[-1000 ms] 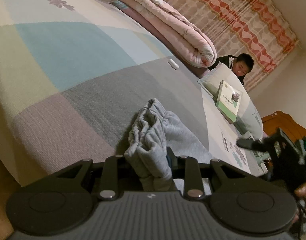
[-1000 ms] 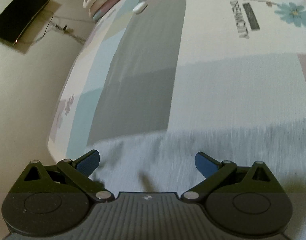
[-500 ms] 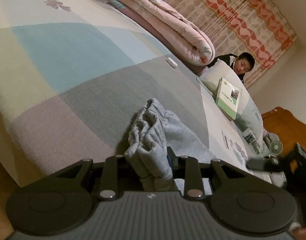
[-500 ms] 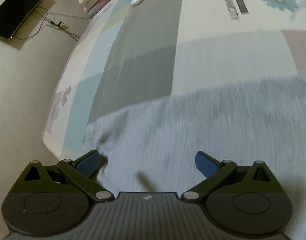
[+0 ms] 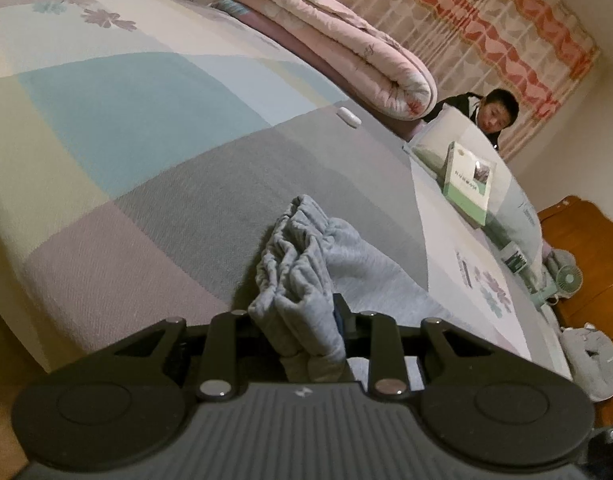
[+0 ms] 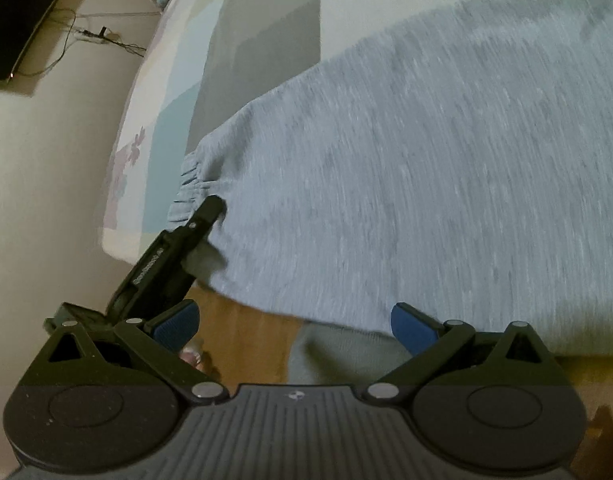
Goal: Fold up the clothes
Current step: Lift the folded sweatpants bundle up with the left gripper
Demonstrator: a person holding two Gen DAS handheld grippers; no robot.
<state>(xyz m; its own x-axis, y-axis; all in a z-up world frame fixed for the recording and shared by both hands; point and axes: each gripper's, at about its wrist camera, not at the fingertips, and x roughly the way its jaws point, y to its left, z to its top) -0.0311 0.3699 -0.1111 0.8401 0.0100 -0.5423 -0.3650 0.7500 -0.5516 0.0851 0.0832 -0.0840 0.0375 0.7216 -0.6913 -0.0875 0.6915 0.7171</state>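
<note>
Judging by the grey garment (image 6: 406, 152) lying mostly flat on the bed (image 5: 146, 120), we have its gathered waistband pinched tight in the left gripper (image 5: 306, 340), the right gripper (image 6: 294, 320) spread wide and empty at its near edge, folds apparently still to make

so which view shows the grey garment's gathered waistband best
The left wrist view: the bunched waistband fills the centre, pinched in the left gripper. The right wrist view shows mostly the blurred flat body of the grey garment, with only a short gathered edge beside the left gripper; the right gripper is open.
</note>
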